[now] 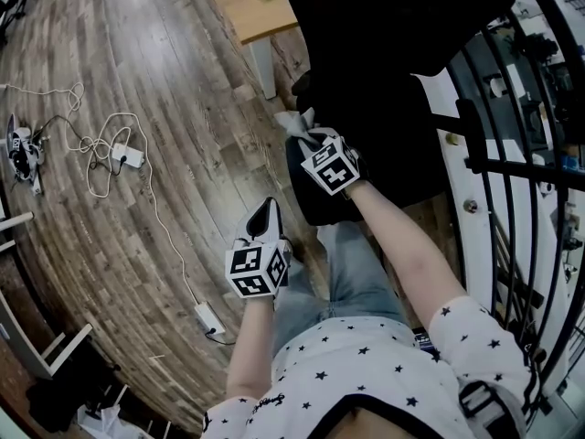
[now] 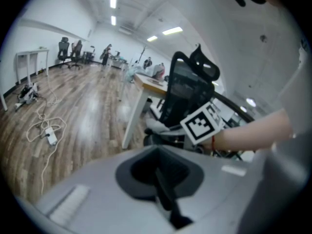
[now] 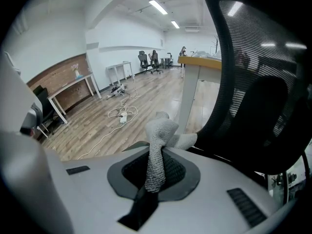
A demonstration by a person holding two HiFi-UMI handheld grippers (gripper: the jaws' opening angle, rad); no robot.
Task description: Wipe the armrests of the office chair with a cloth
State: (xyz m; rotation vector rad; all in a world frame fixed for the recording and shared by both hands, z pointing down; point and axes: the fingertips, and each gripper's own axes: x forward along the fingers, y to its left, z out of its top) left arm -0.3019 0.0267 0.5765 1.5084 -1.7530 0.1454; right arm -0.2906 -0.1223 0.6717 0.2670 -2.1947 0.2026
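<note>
Over wooden floor [image 1: 164, 108], my right gripper [image 1: 307, 137] clamps the cloth [image 3: 158, 145] by the office chair [image 3: 258, 82] for wiping; left gripper [image 1: 265, 214] hangs closed, empty.

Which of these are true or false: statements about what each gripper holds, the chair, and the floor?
1. The right gripper is shut on a grey cloth. True.
2. The left gripper holds a second cloth. False: its jaws are together with nothing between them.
3. The chair has a white leather back. False: the back is black mesh.
4. A power strip with a white cable lies on the wooden floor. True.
</note>
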